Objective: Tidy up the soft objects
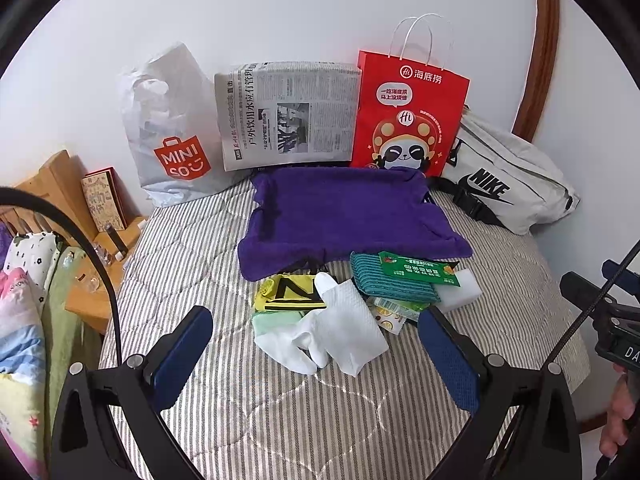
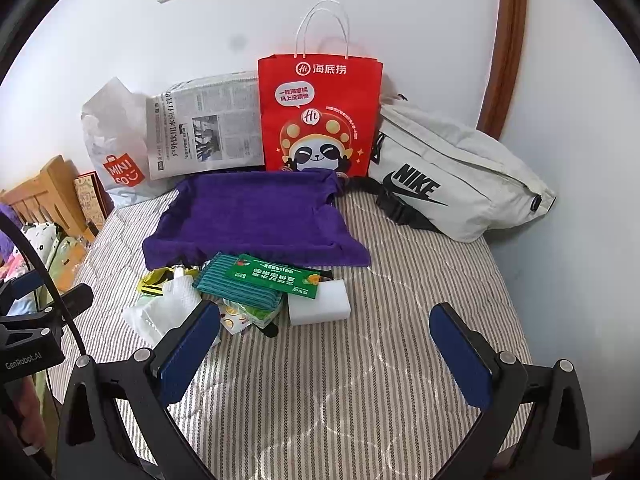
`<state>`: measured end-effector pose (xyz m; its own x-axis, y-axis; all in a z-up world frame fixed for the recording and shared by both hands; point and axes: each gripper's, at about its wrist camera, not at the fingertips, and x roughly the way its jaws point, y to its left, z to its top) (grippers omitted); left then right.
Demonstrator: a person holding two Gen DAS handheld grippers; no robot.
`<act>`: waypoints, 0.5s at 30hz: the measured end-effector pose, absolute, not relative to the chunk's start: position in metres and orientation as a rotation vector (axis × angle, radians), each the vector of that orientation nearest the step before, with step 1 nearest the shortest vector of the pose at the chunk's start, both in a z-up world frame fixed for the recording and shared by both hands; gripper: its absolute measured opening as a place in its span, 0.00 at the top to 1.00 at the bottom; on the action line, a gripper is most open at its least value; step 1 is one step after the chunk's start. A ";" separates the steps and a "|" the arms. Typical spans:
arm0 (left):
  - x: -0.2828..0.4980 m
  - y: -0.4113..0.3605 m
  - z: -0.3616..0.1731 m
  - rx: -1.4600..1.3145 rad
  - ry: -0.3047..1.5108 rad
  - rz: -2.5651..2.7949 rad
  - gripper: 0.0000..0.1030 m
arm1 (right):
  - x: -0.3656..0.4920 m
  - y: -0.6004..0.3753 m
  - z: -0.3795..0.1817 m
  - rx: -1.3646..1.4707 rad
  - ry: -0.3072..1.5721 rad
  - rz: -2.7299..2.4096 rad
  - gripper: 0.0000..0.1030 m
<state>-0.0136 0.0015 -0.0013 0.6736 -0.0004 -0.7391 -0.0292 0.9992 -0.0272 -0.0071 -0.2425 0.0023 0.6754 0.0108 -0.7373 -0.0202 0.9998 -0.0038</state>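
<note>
Purple towel (image 1: pixel 352 212) before red bag (image 1: pixel 408 116), newspaper (image 1: pixel 284 116); soft pile (image 1: pixel 336 312) ahead; both grippers' fingers spread, empty.

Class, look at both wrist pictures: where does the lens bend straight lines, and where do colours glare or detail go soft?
Left wrist view: the wooden door frame bows into a curve, dark corners ring the picture, and the red paper bag glows oversaturated along its top edge. Right wrist view: the same frame curves, the newspaper print is too soft to read, and lighting is even with only faint shadows.
</note>
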 end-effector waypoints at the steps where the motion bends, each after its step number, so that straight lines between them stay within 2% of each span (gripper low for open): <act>1: -0.014 0.002 0.000 -0.037 0.831 0.017 0.00 | -0.007 -0.242 0.003 -0.014 0.830 0.019 0.00; 15: -0.018 0.003 0.001 -0.035 0.834 0.020 0.00 | -0.008 -0.243 0.006 -0.016 0.826 0.014 0.00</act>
